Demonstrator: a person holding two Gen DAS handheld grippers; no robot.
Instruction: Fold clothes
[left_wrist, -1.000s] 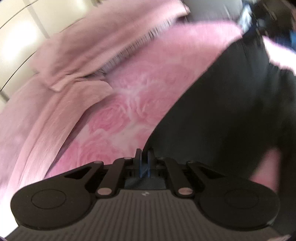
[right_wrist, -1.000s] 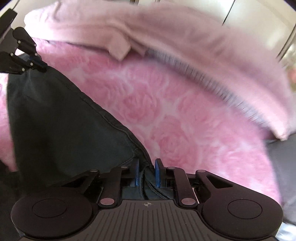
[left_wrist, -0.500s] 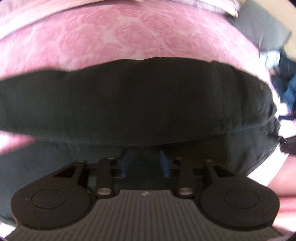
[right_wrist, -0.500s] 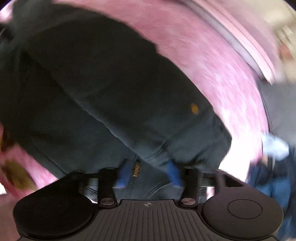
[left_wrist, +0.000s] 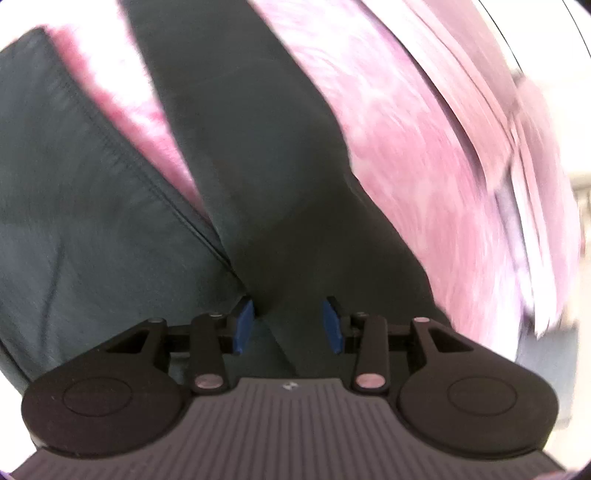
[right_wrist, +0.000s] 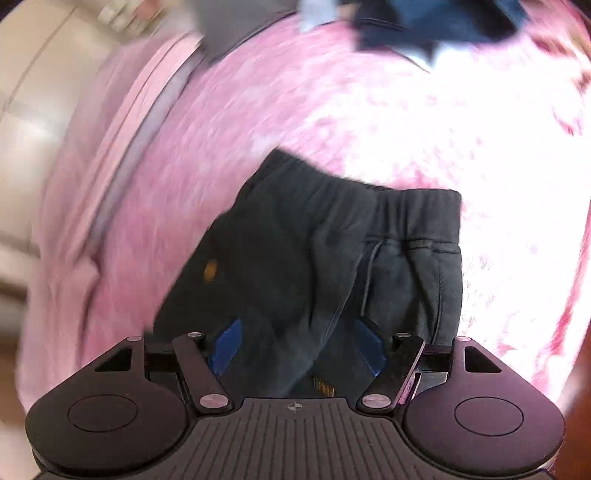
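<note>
Both the left gripper and right gripper, clamped on the dark charcoal fabric trousers a second ago, now gape released above them, leaving them lying doubled mid-way across the pink rose-patterned bedspread, so one fold looks laid.

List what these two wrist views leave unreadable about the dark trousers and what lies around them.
- Dark trousers: leg ends are cut off in the left wrist view; the right hand-held gripper body hides the near part.
- Orange mark: blurred, unreadable.
- Blue clothing: cropped by the top edge, type unclear.
- Pink blanket: pattern motion-blurred.
</note>
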